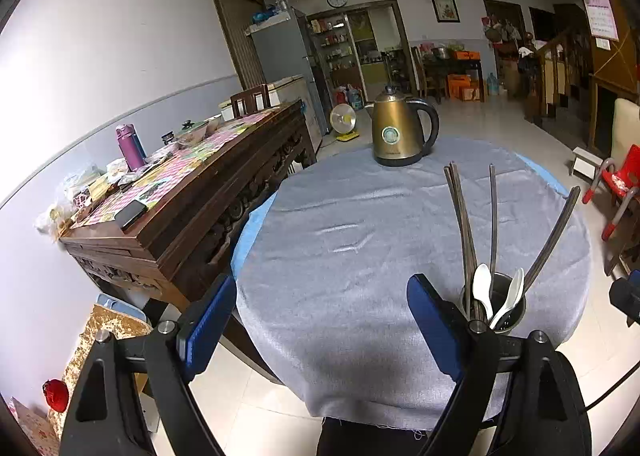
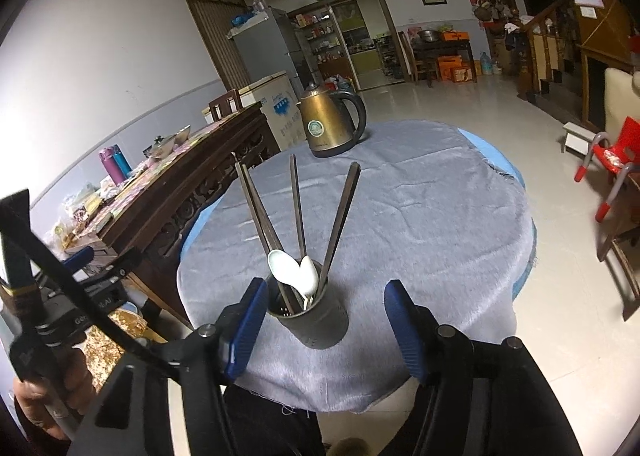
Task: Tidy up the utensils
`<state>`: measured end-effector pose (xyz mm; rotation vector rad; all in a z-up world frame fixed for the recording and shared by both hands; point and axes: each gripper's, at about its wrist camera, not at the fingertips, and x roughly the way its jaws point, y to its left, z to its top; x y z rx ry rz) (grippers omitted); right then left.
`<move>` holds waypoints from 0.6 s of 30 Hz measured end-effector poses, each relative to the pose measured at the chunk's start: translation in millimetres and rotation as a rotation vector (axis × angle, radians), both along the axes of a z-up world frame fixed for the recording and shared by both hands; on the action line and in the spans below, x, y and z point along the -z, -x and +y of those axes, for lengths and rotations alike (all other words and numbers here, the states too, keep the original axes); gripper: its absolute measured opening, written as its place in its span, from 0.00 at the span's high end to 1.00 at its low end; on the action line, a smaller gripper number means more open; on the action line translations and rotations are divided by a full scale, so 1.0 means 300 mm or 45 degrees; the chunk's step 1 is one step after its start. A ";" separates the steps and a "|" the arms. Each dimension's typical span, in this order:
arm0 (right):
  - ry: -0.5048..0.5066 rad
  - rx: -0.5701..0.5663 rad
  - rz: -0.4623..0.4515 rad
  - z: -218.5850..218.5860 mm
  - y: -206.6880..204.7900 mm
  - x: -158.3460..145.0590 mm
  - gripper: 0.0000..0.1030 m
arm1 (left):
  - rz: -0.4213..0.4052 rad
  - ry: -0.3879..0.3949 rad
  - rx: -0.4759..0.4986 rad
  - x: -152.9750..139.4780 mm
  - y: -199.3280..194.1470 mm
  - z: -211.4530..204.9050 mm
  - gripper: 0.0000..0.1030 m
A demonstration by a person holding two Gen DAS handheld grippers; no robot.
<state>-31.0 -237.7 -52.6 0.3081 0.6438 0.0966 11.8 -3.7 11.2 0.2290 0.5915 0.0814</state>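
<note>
A dark metal utensil holder stands near the front edge of the round table; it also shows in the left wrist view. It holds several dark chopsticks and two white spoons. My right gripper is open and empty, its blue pads on either side of the holder without touching it. My left gripper is open and empty, to the left of the holder, over the cloth.
A bronze electric kettle stands at the table's far side on the grey cloth. A carved wooden sideboard with clutter stands close on the left. A red chair is to the right.
</note>
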 end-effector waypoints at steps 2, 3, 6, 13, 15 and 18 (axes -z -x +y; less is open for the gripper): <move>0.030 0.001 -0.009 0.014 0.007 -0.003 0.38 | -0.004 0.000 -0.001 0.000 0.007 -0.001 0.15; 0.031 -0.002 -0.015 0.018 0.010 -0.006 0.37 | -0.006 0.002 0.000 -0.001 0.011 -0.001 0.15; 0.022 -0.009 -0.022 0.025 0.011 -0.009 0.37 | -0.006 0.020 0.009 -0.002 0.022 0.003 0.15; 0.001 0.018 -0.042 0.031 0.033 -0.005 0.37 | -0.015 0.035 0.007 -0.012 0.047 0.002 0.15; 0.001 0.034 -0.056 0.032 0.042 -0.009 0.36 | -0.007 0.038 0.011 -0.014 0.043 0.004 0.15; 0.008 0.045 -0.062 0.041 0.050 -0.008 0.36 | -0.004 0.043 0.008 -0.011 0.045 0.006 0.15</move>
